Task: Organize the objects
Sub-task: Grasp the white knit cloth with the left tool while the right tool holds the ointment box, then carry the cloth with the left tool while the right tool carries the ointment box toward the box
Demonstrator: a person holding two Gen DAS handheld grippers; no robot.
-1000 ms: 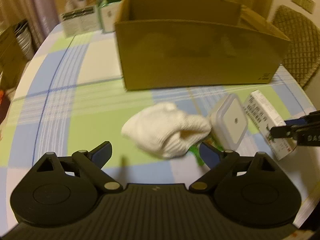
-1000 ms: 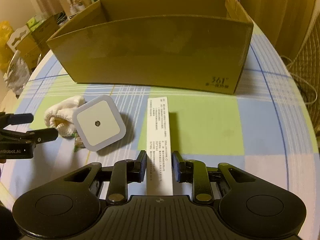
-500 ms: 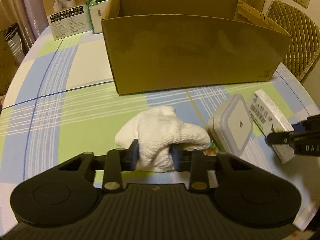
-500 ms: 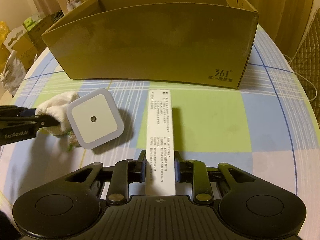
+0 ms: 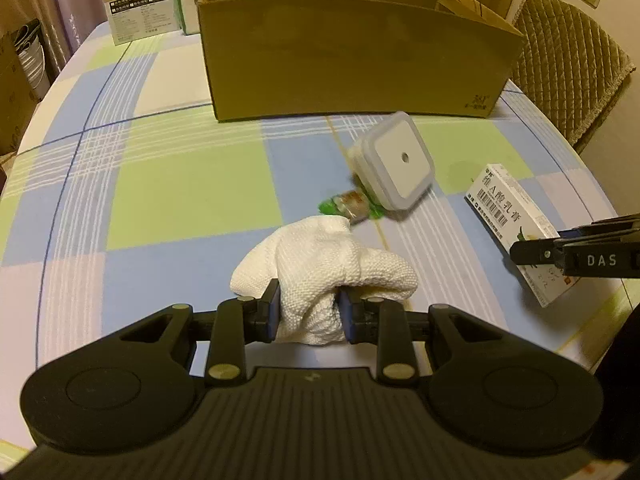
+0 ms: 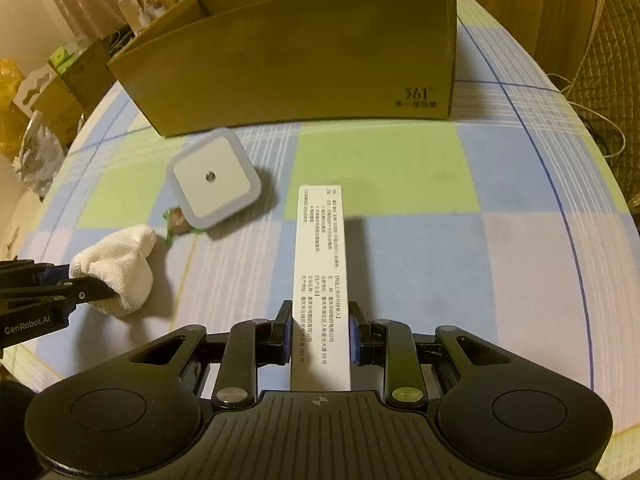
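Observation:
My left gripper [image 5: 307,312] is shut on a bunched white knitted cloth [image 5: 328,264], held just above the checked tablecloth; the same cloth [image 6: 120,268] shows at the left of the right wrist view. My right gripper [image 6: 320,332] is shut on the near end of a long white printed carton [image 6: 322,256], which points away from me toward the box. This carton [image 5: 516,216] also appears at the right of the left wrist view. A square white night light [image 5: 394,168] lies tilted over a small green-wrapped snack [image 5: 348,204]. The open brown cardboard box [image 5: 352,56] stands behind.
Printed retail boxes [image 5: 140,12] stand at the table's far left corner. A quilted chair [image 5: 572,64] sits beyond the right edge. Cartons and bags [image 6: 40,92] are stacked off the table's left side. The round table edge [image 6: 616,184] curves close on the right.
The left gripper closed on the white cloth and drew it back toward me, uncovering the green snack. The right gripper kept its hold on the carton and shifted slightly.

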